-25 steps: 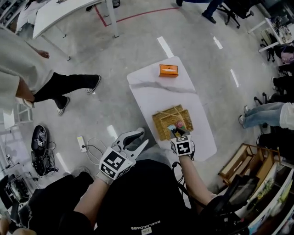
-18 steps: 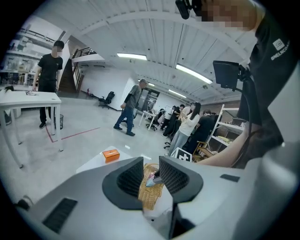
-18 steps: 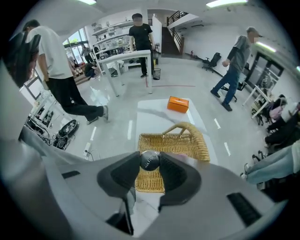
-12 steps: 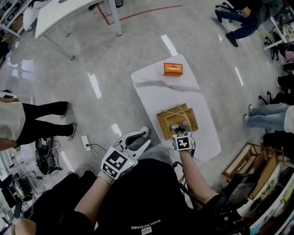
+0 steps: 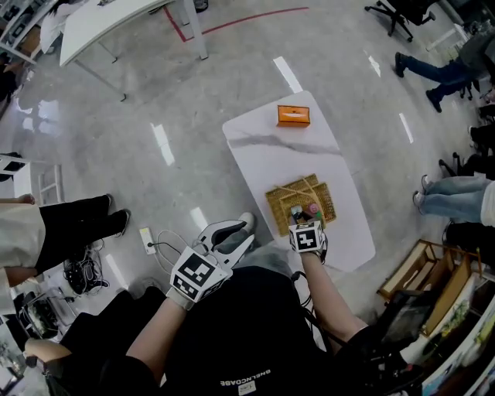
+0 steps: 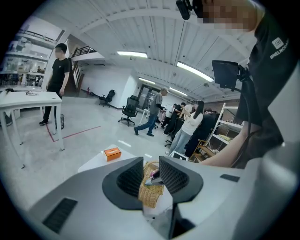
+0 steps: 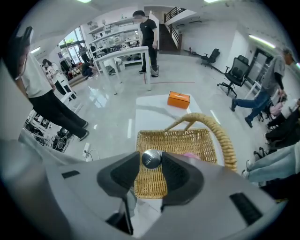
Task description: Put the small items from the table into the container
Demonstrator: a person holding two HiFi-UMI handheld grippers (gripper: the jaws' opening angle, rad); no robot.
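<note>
A wicker basket (image 5: 282,203) with a hoop handle (image 7: 219,132) stands on the near end of the white table (image 5: 286,151). My right gripper (image 5: 299,217) points steeply down over the basket (image 7: 187,140), shut on a small round silver item (image 7: 151,158) that hangs above the basket's near part. A pink item (image 7: 192,154) and other small things lie inside the basket. My left gripper (image 5: 236,232) is held off the table's left side, near my body, open with nothing between its fingers. In the left gripper view, the left gripper (image 6: 151,176) frames the distant basket (image 6: 151,193).
An orange box (image 5: 294,116) sits at the table's far end, also in the right gripper view (image 7: 178,99). Wooden shelving (image 5: 418,274) stands right of the table. A white desk (image 5: 116,23) is at the back left. People stand and walk around the floor.
My right gripper has sunk a little toward the basket with the silver item in it. The left gripper has stayed put. People in the background have walked on.
</note>
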